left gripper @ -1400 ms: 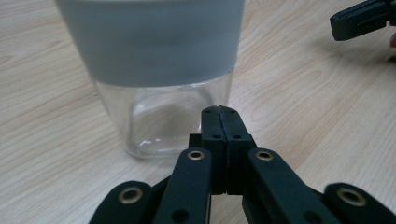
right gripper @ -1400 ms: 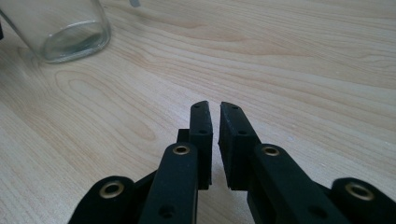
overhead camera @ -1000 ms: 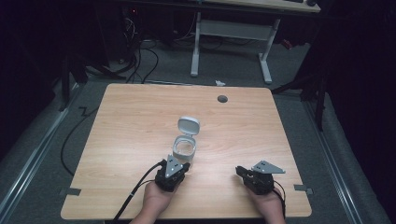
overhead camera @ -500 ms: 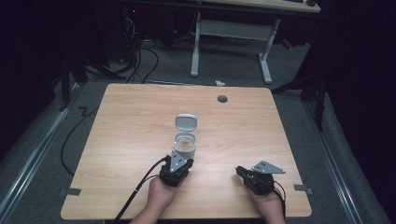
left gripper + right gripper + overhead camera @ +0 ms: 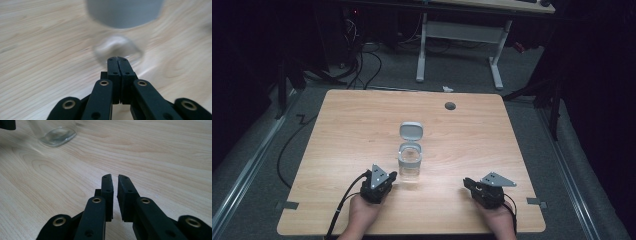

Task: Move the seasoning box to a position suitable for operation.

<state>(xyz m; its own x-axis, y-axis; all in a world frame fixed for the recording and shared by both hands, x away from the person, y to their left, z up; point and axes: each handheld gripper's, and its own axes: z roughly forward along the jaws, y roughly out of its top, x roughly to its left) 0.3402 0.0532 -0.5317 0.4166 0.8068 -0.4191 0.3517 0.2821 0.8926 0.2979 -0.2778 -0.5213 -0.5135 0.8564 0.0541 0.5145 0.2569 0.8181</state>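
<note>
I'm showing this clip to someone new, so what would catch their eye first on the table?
First the clear container with its grey flip lid standing open, upright near the middle of the wooden table. Next, the two black tools at the near edge: the left tool shut, its tip close beside the container's base, and the right tool resting apart on bare wood, its jaws a narrow slit apart, holding nothing.

Jar (image 5: 410, 162) sits mid-table (image 5: 522, 150), my left gripper (image 5: 388, 176) right up beside it, my right gripper (image 5: 468, 182) well off to its right.
</note>
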